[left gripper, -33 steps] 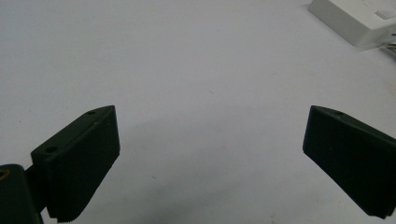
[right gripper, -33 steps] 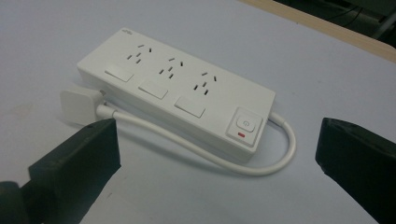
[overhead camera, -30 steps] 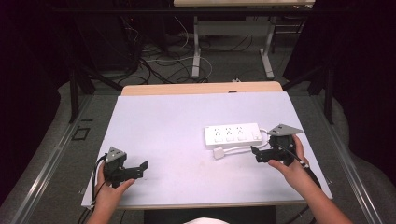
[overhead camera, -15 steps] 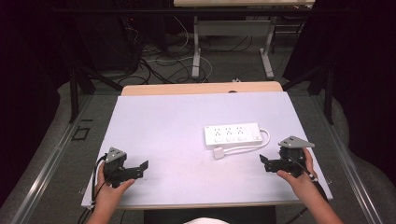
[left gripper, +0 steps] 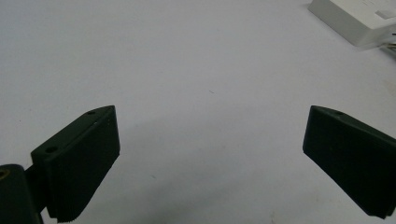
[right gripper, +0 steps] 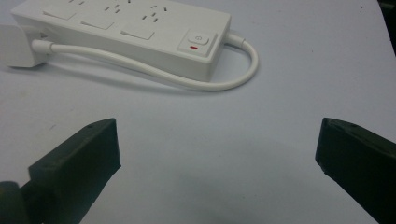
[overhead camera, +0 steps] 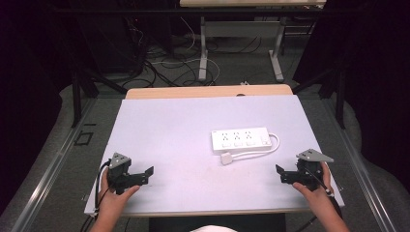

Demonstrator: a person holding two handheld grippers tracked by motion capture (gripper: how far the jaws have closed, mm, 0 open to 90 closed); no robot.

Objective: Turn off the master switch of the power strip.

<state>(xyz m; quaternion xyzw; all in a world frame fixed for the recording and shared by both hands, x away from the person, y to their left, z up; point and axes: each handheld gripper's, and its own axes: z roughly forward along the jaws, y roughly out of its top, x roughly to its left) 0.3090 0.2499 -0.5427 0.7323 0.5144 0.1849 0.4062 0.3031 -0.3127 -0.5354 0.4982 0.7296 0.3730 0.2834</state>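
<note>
A white power strip lies flat right of the table's middle, with its cable looping back to a white plug resting on the table in front of it. In the right gripper view the strip, its red-marked switch, the cable and the plug lie ahead of my right gripper, which is open and holds nothing. That gripper sits near the front right corner. My left gripper is at the front left, open over bare table.
The white table has a wooden strip along its far edge. Beyond it on the floor are cables and the legs of another table. A corner of the power strip shows at the top right of the left gripper view.
My right gripper has drawn back from beside the power strip toward the front right edge of the table. The left gripper has stayed put.
</note>
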